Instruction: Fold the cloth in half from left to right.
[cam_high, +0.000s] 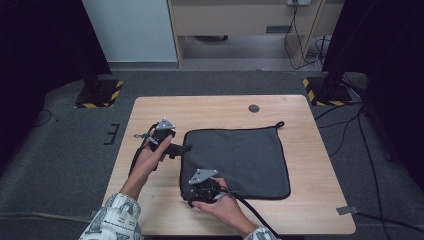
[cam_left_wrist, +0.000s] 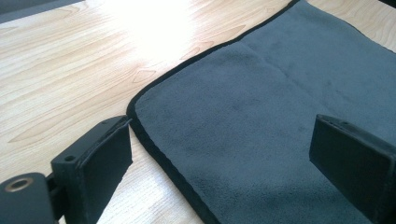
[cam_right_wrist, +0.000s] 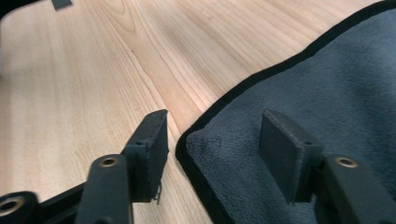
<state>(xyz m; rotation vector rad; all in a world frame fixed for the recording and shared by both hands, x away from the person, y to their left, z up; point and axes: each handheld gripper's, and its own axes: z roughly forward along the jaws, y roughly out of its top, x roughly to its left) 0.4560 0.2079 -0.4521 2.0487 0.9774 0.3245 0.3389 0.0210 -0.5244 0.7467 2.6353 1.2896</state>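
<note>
A dark grey cloth (cam_high: 237, 161) lies flat and fully spread on the right-centre of a wooden table (cam_high: 150, 210); no fold appears begun. The left gripper (cam_high: 181, 148) sits at the cloth's far-left corner, jaws spread wide astride the hem, pinching nothing. The right gripper (cam_high: 192, 201) sits at the near-left corner, jaws partly parted across the black-bound edge, pads clear of the fabric. Both corner grips seemingly remain to be made; then any lifting or folding.
</note>
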